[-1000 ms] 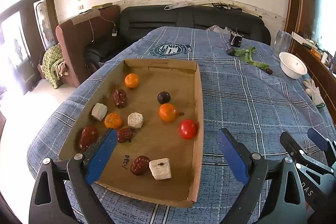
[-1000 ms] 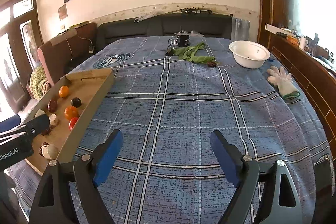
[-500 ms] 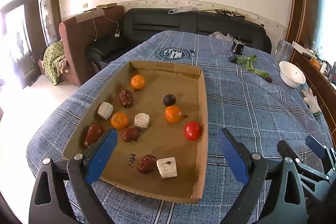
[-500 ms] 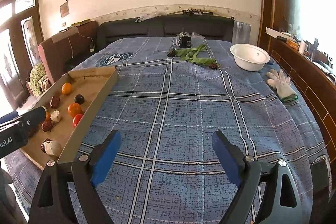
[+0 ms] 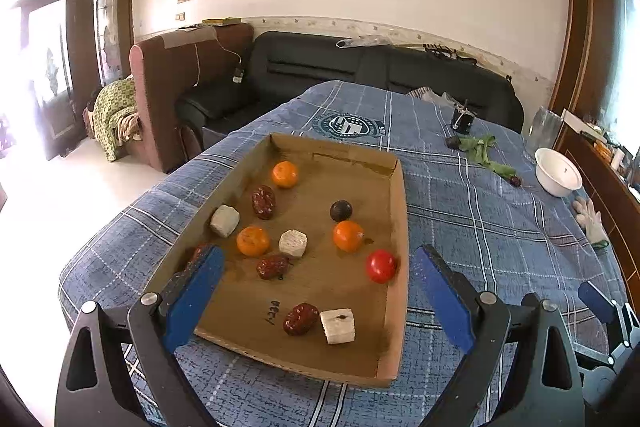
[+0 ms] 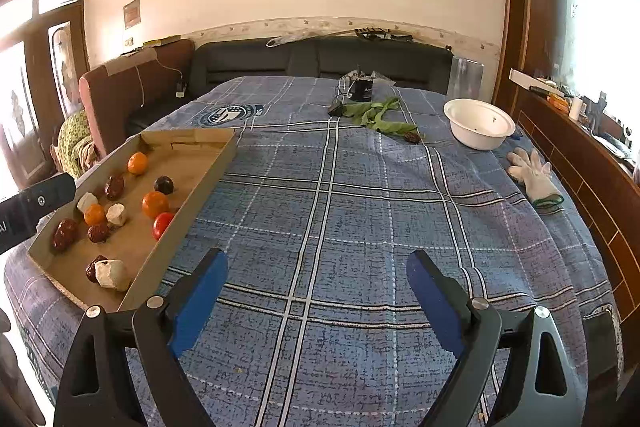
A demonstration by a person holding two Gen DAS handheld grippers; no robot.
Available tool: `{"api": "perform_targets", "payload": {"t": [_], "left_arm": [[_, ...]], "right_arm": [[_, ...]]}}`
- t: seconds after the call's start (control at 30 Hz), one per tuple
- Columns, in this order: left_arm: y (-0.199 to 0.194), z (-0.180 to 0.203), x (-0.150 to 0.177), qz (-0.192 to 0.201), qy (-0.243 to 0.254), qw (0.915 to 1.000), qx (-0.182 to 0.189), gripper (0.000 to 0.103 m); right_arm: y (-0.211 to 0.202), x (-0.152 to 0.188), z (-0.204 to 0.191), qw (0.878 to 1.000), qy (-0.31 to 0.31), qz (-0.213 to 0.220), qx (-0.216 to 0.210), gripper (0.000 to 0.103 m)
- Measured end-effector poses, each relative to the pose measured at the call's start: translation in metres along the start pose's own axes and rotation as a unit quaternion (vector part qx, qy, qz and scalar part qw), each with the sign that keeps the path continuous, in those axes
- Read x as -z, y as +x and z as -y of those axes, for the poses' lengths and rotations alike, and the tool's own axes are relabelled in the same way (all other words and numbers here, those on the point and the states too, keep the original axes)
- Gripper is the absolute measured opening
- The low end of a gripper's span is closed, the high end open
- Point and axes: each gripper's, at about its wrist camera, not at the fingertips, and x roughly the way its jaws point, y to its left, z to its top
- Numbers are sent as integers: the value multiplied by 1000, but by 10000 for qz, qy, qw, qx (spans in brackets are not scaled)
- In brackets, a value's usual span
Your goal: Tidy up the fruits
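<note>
Left gripper [image 5: 316,279]: jaws spread wide, nothing held, hung above the near end of the tray [image 5: 401,227]. Right gripper [image 6: 316,287]: also wide, nothing held, over bare cloth [image 6: 360,227] in the lower middle of its frame, well apart from the tray.

Fruit is all seen inside the tray, mixed, no grouping by kind:
- 3 oranges: upper [image 5: 285,174], left-centre [image 5: 253,240], right-centre [image 5: 348,235]
- 1 tomato [image 5: 381,265], just beside the right wall
- 1 dark ball [image 5: 341,210]
- 4 dates: [image 5: 263,201], [image 5: 273,266], [image 5: 301,318]; the 4th [image 5: 196,254] is partly hidden behind the left pad
- 3 white cubes: [image 5: 225,220], [image 5: 293,243], [image 5: 338,325]

A white bowl [image 6: 479,123] sits at the right of the right view; whether it is a sorting target cannot be told. Sorting scheme is not settled by the frames.

Risks from here, as judgement:
- Round pieces can be rolled off if a pad lands off-centre; the tomato sits at the wall, so 1 pad may foul the cardboard.
- Date and cube at the near end are touching; 2 items may be pinched or 1 knocked aside.
- Date, cube and orange in the centre are tightly spaced; neighbours may be bumped by wide jaws.
- Tray is light cardboard on soft cloth; it can be shoved or tipped by side load.
- Tomato can be bruised by over-squeeze.
</note>
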Motion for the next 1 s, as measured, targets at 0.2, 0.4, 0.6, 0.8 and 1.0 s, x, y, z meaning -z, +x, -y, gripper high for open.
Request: {"api": "perform_targets", "payload": {"t": [0.2, 0.4, 0.6, 0.8, 1.0], "left_arm": [[-1, -4, 2, 0, -55, 10000, 32, 96], [-5, -10, 2, 99, -141, 9998, -38, 96], [-9, -14, 2, 242, -231, 9994, -117, 96], [-12, -10, 3, 365, -179, 9990, -162, 96], [-21, -12, 2, 640, -273, 9974, -192, 97]], "right_arm": [[-3, 1, -5, 10000, -45, 33, -13, 94], [-6, 1, -11, 9999, -136, 79, -10, 95], [-6, 2, -16, 9998, -191, 78, -58, 95], [-5, 3, -16, 9998, -192, 67, -70, 95], [-2, 4, -13, 9998, -169, 63, -88, 95]]}}
